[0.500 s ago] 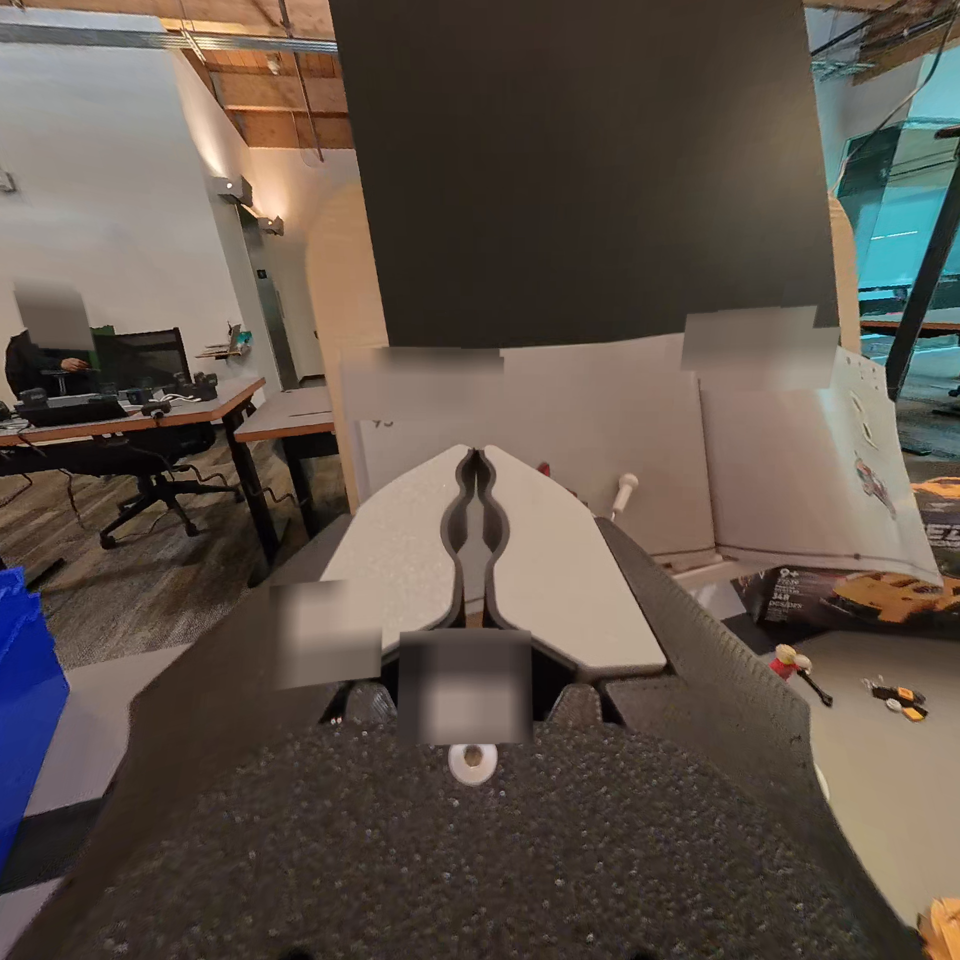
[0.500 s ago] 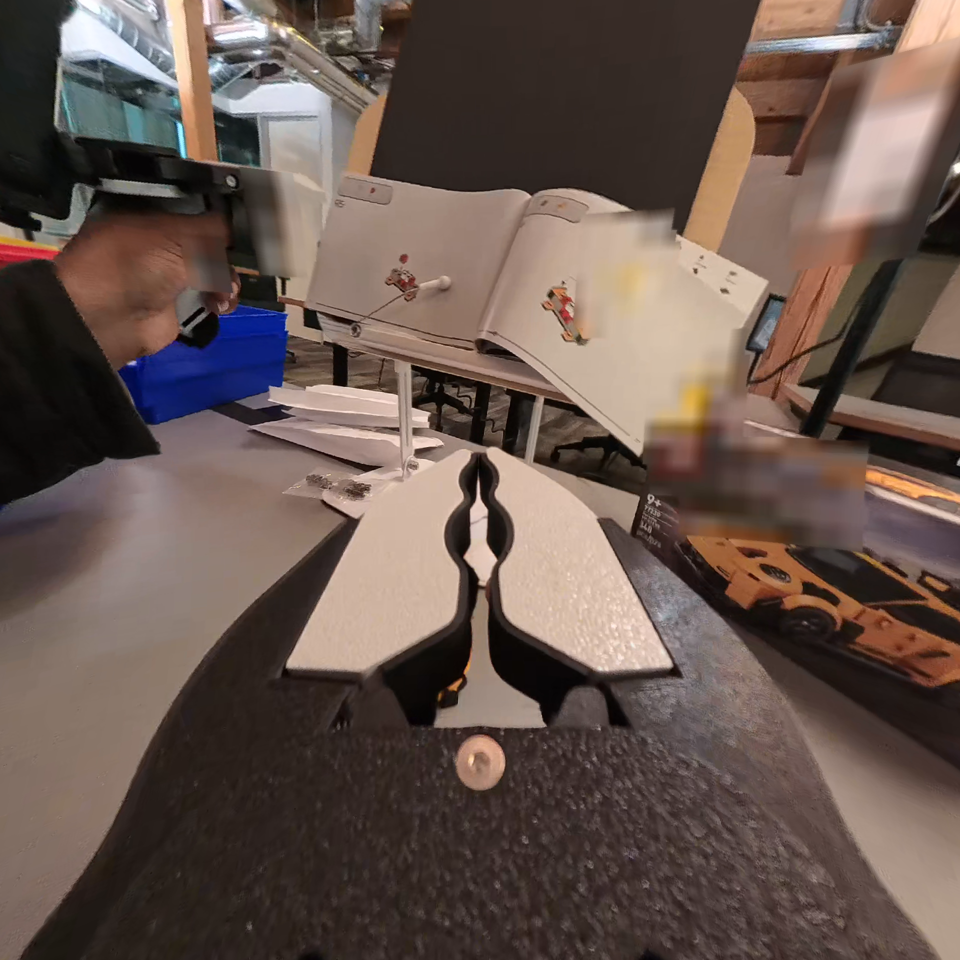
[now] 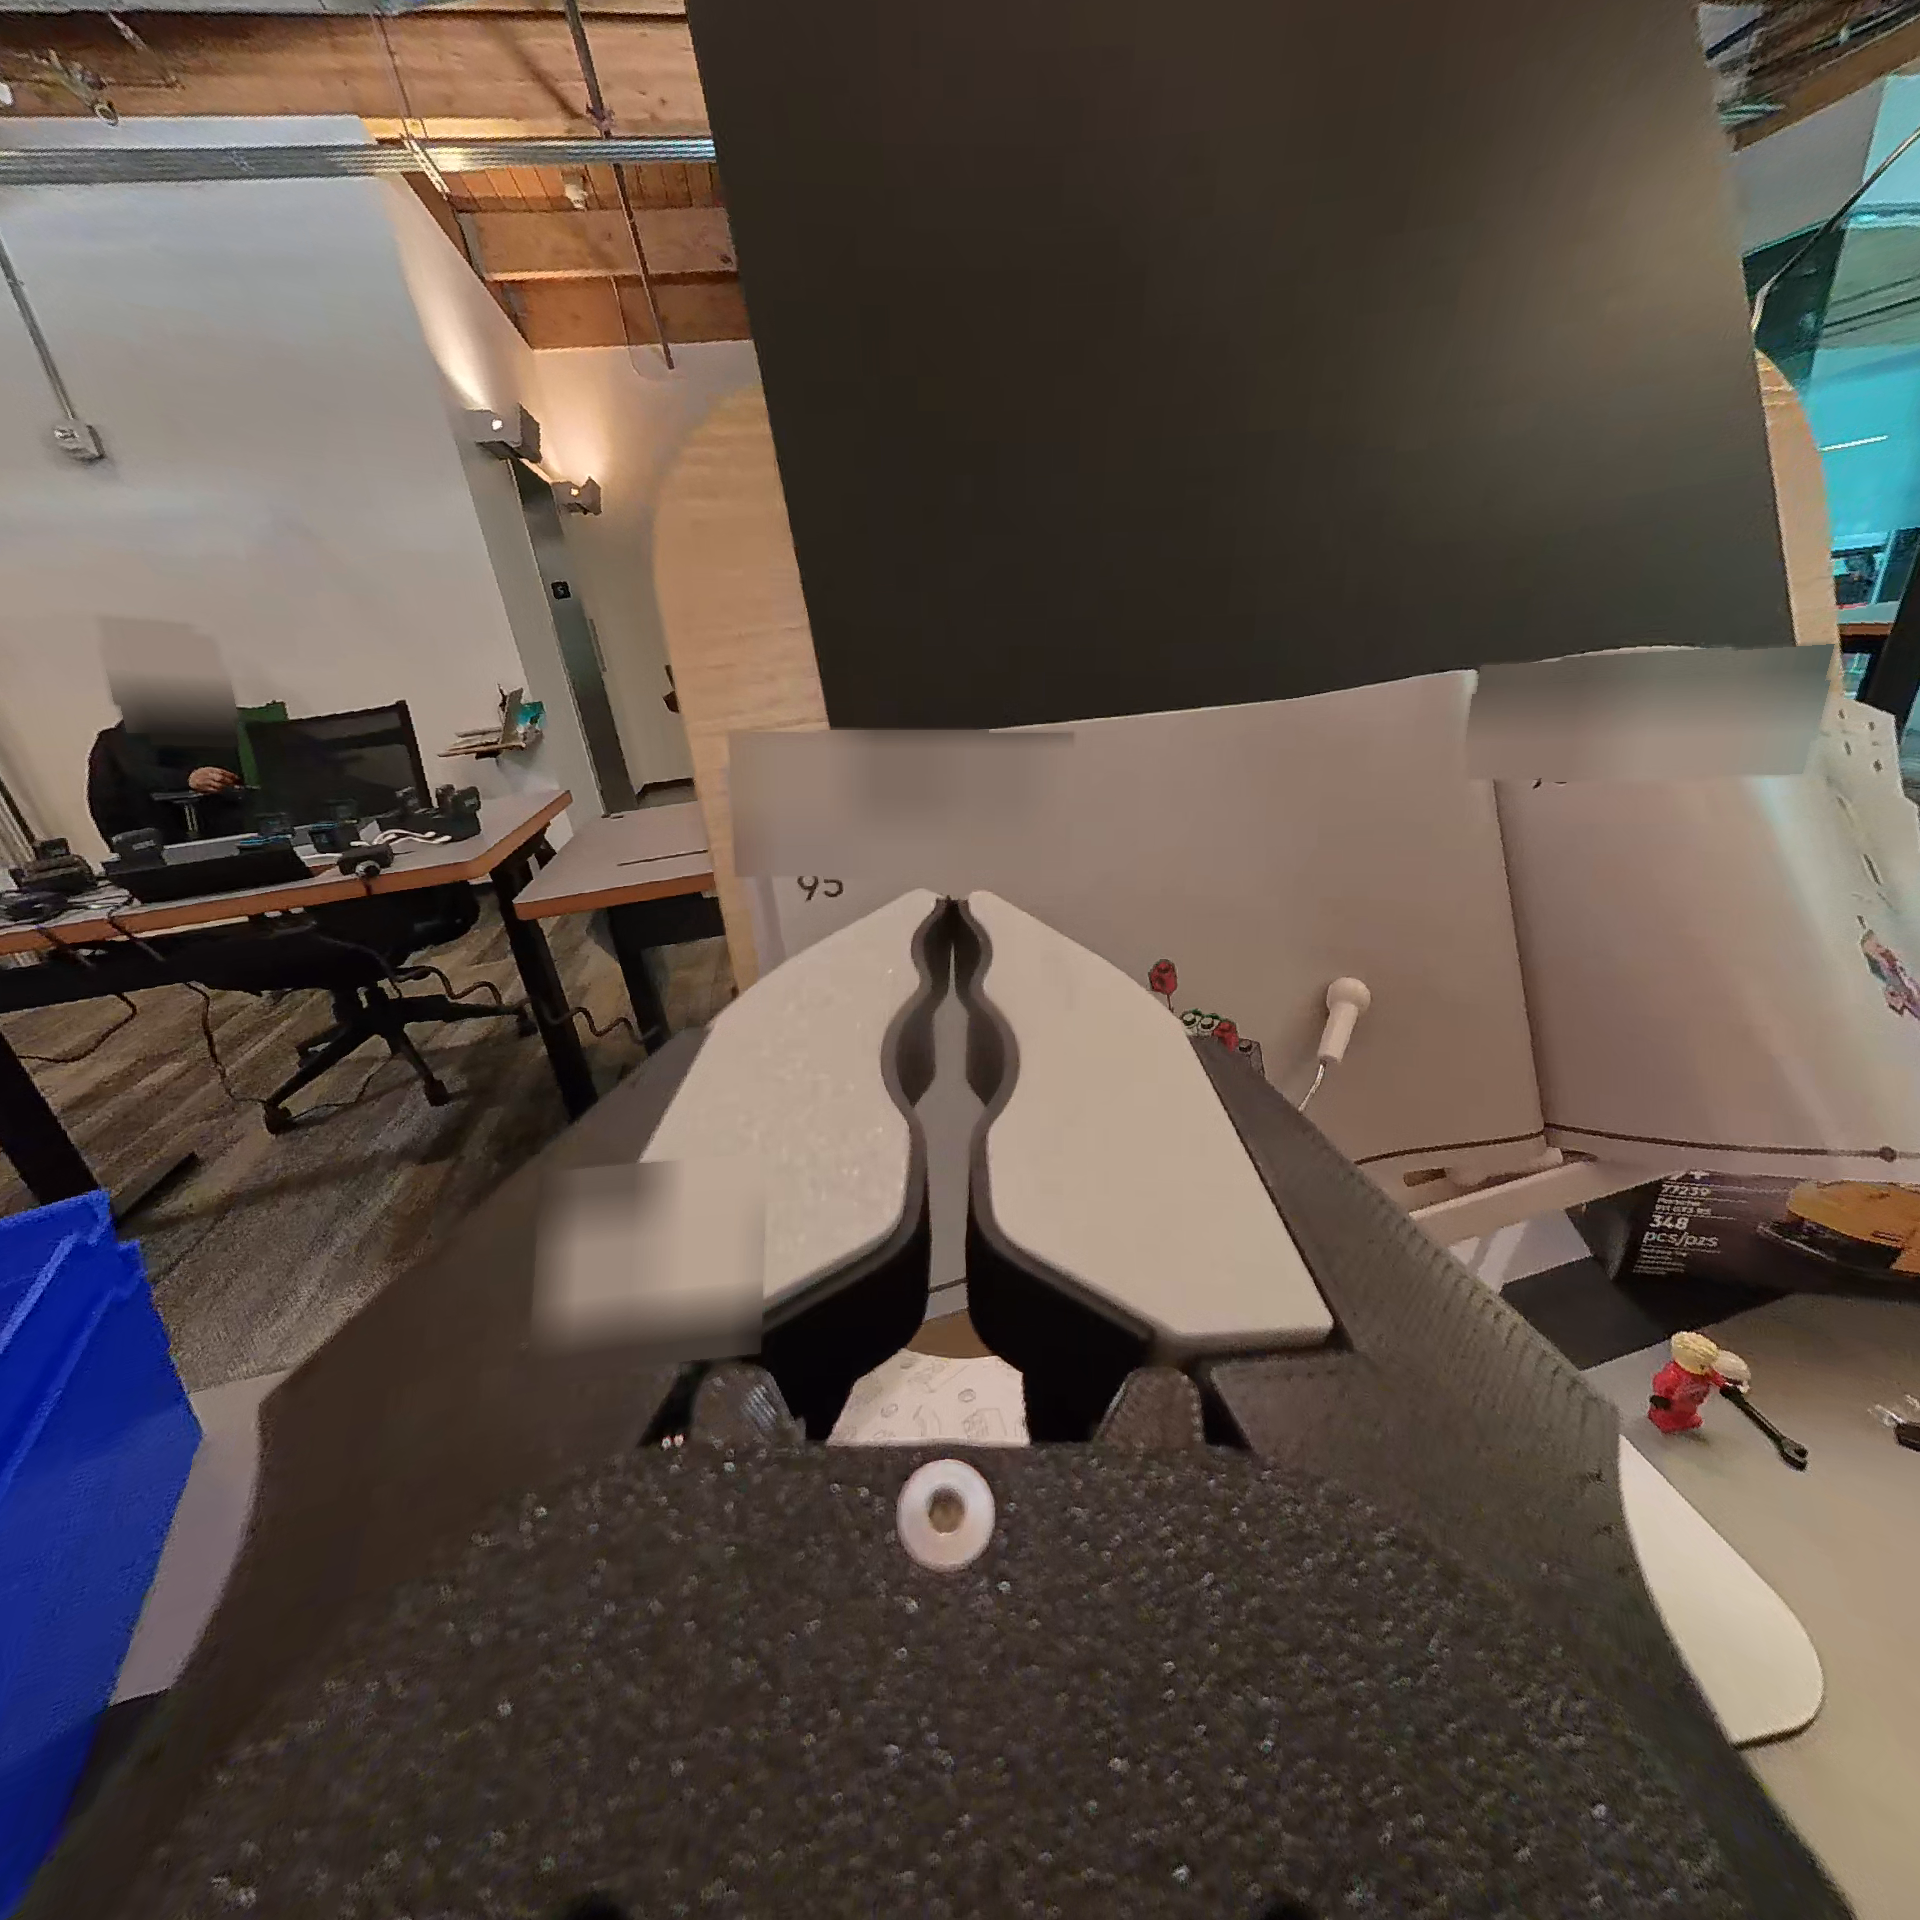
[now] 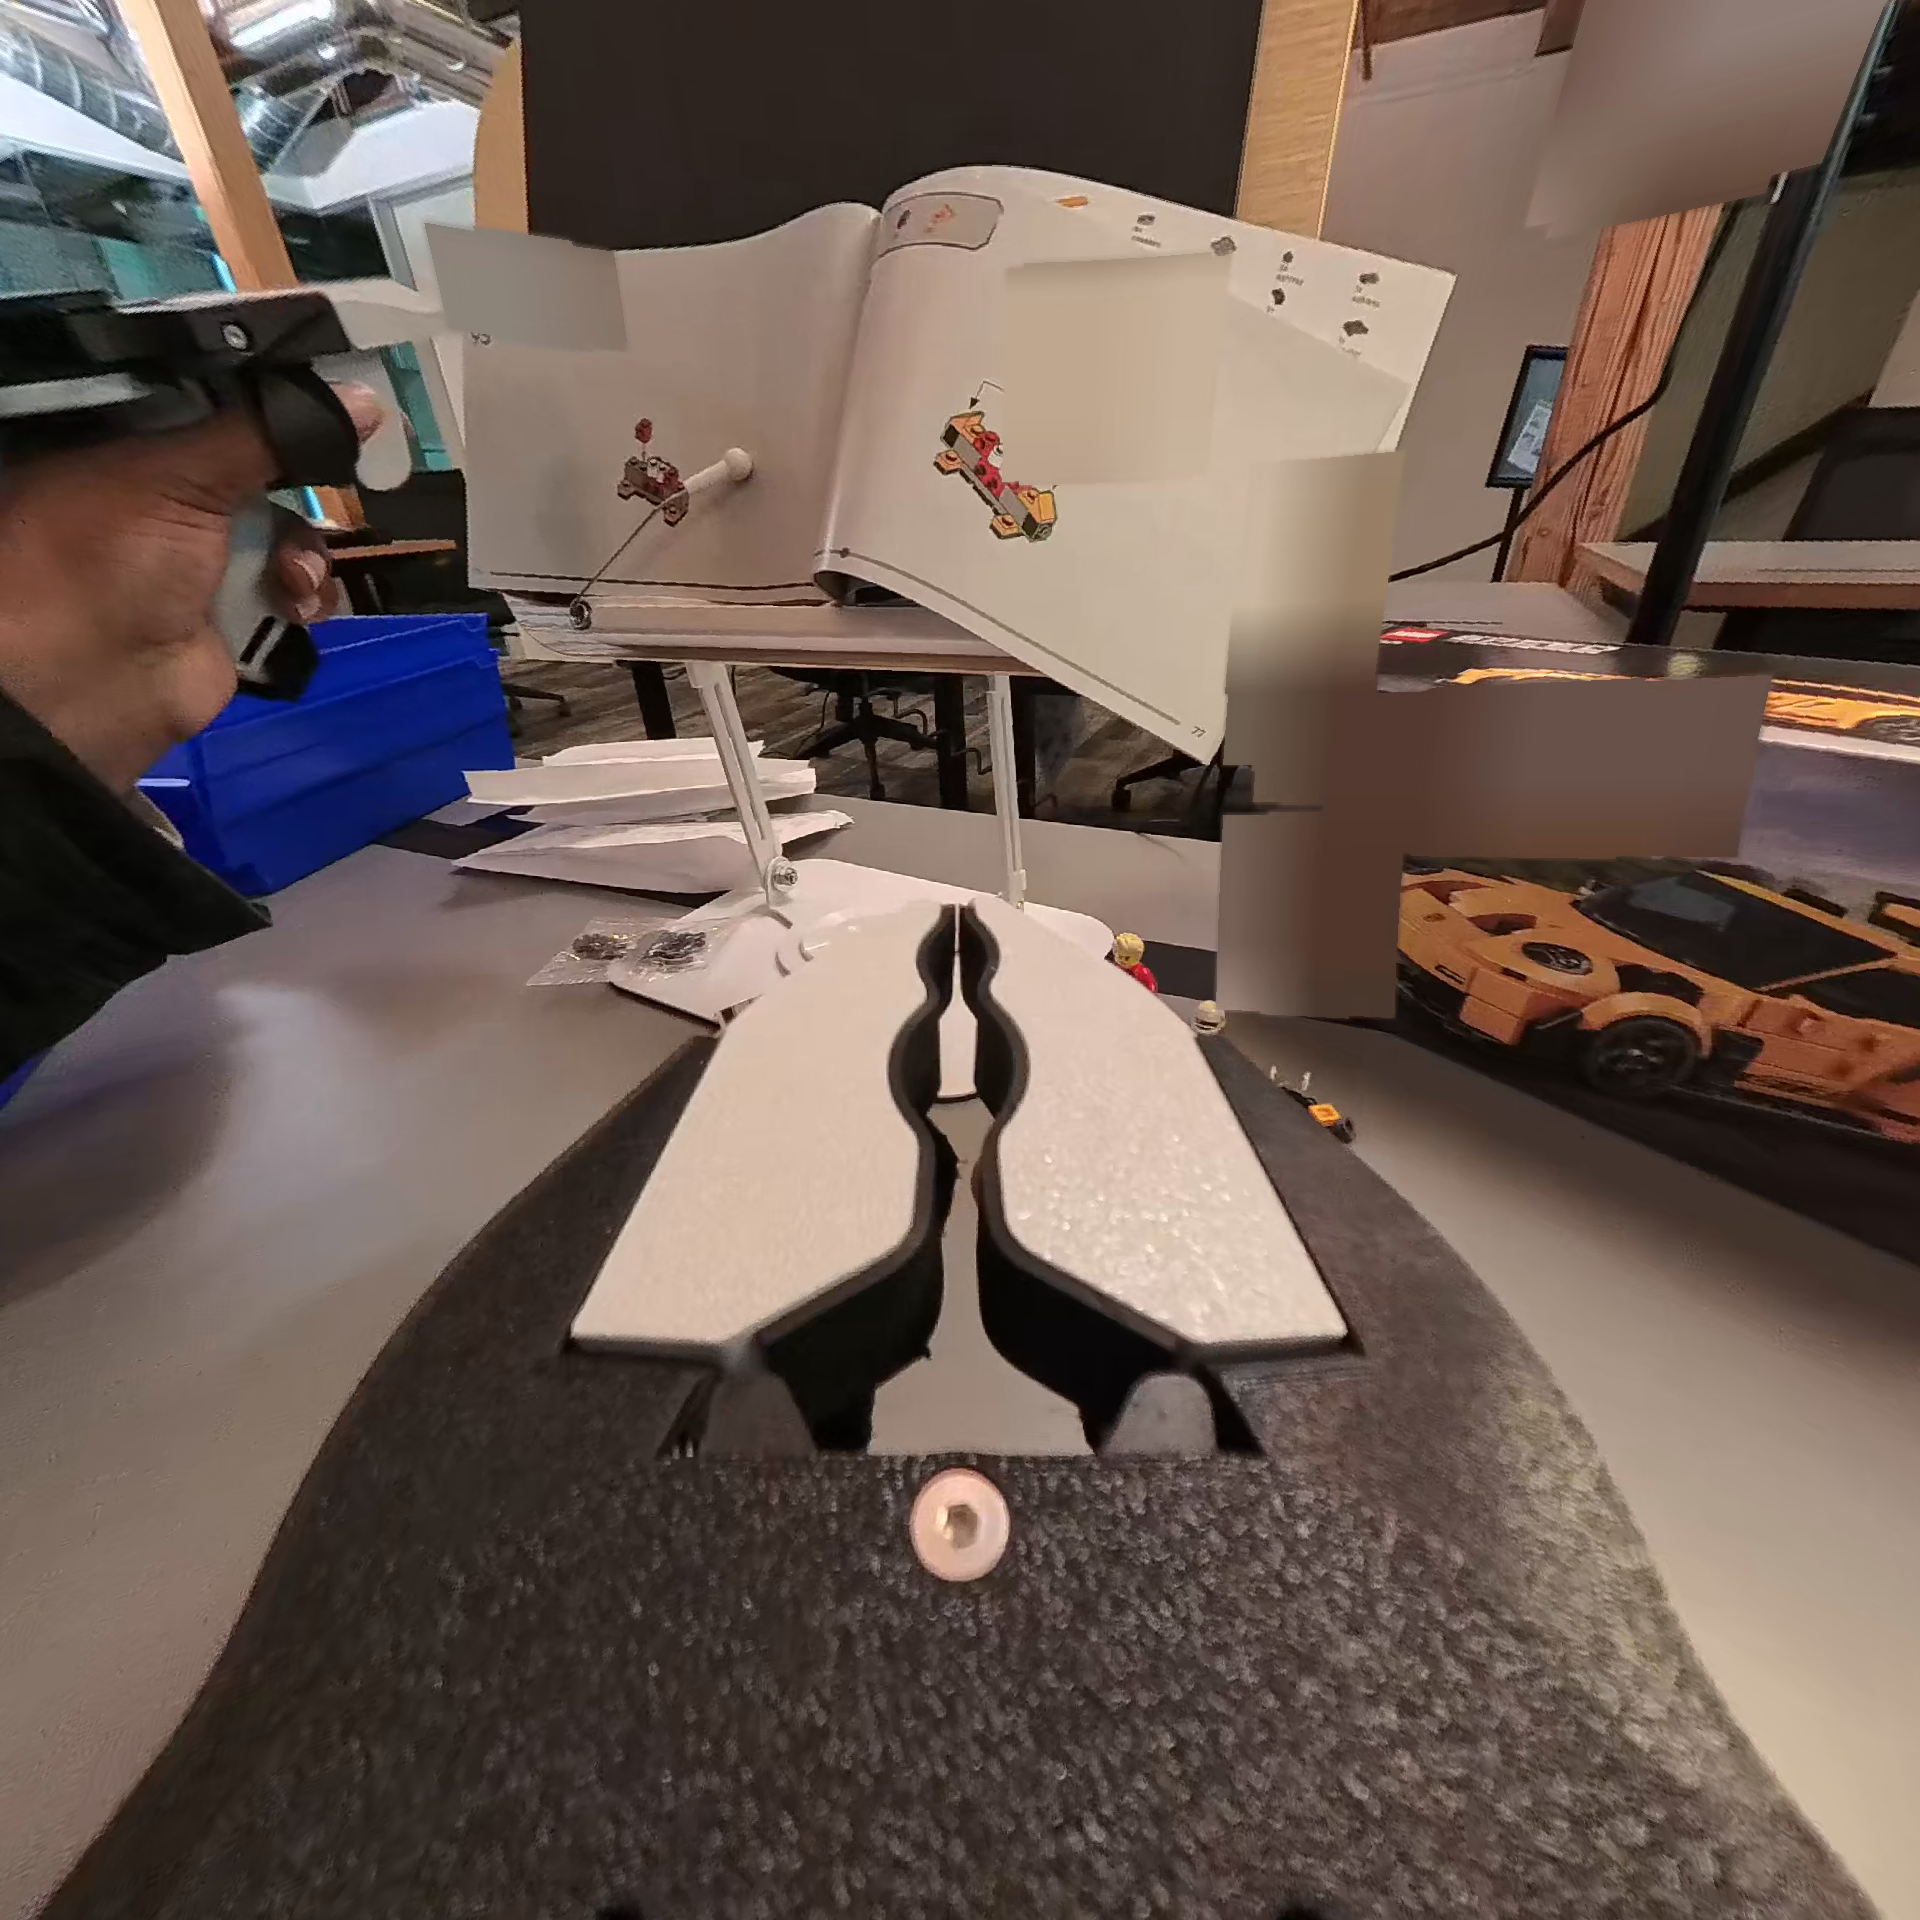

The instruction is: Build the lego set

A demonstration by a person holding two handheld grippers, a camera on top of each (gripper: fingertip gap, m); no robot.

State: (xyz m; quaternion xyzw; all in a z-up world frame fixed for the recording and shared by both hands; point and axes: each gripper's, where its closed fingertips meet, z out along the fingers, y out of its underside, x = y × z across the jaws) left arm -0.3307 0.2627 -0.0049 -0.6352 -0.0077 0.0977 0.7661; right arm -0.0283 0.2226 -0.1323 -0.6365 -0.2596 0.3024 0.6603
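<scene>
With both your left gripper (image 3: 953, 906) and right gripper (image 4: 957, 910) closed empty, one red minifigure (image 4: 1135, 958) stands just right of the right tips.

A blue bin (image 4: 343, 727) sits near an office chair (image 3: 353, 997).

The table (image 4: 260, 1195) is plain grey. The bin (image 4: 343, 717) is bright blue. The minifigure (image 3: 1685, 1390) has a red suit and yellow hair. The box (image 4: 1662, 987) is dark and carries a picture of an orange car. The booklet (image 4: 727, 416) pages are pale grey.
</scene>
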